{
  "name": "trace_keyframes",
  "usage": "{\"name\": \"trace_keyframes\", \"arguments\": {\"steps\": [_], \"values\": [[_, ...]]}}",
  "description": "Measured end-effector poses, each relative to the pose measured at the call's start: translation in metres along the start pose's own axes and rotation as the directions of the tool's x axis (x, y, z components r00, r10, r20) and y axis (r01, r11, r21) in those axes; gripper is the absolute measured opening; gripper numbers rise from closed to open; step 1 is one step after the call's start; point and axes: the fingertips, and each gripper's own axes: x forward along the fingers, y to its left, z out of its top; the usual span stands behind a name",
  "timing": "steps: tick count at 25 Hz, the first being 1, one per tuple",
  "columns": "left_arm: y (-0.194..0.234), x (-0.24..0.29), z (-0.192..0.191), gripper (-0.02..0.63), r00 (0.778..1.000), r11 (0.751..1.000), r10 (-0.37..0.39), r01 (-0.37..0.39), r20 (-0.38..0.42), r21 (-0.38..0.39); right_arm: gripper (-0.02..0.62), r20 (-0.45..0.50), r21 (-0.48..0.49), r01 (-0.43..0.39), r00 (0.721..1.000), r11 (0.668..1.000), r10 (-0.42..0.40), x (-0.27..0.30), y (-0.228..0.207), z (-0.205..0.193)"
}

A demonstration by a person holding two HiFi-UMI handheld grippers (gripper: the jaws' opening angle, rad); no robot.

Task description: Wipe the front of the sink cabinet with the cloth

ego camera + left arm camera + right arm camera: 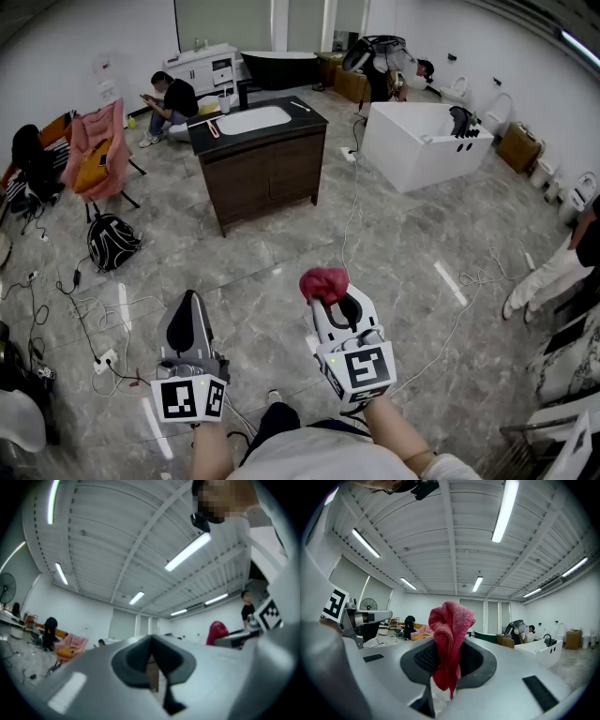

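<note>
**Right gripper** (330, 302): jaws clenched on a red cloth (449, 634), which is bunched and stands up past the tips.

**Left gripper** (190, 302): jaws closed, nothing held.

**Cabinet** (267, 178): seen well apart, across the floor (281, 262); its front is not yet touched.

3 risks are judged:
1. The cloth may be dragged out of the jaws when it is pressed along the front, since only a fold appears pinched.
2. The wood may be scraped by bare jaws if the wad is folded back.
3. A cable (347, 220) lying near the path may be caught underfoot.
</note>
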Motion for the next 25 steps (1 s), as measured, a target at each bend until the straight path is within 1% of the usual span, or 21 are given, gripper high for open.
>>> {"name": "trace_keyframes", "arguments": {"steps": [11,17,21,25], "values": [[0.019,0.026,-0.005,0.006,1.000,1.000,-0.006,0.006,0.008,0.001,0.078,0.002,-0.003,0.016,1.000,1.000,-0.016,0.030,-0.004,-0.002],[0.031,0.043,-0.012,0.006,0.999,0.999,-0.032,0.032,0.002,0.010,0.081,0.022,-0.011,0.023,0.999,1.000,-0.023,0.050,-0.005,-0.003],[0.047,0.052,-0.014,0.006,0.999,0.999,-0.035,0.035,0.005,0.011,0.081,0.020,0.018,0.023,1.000,1.000,-0.023,0.069,-0.001,-0.005],[0.060,0.057,-0.017,0.006,0.999,0.999,-0.047,0.047,0.001,0.011,0.081,0.042,0.049,0.022,0.999,0.999,-0.024,0.081,0.004,-0.007]]}}
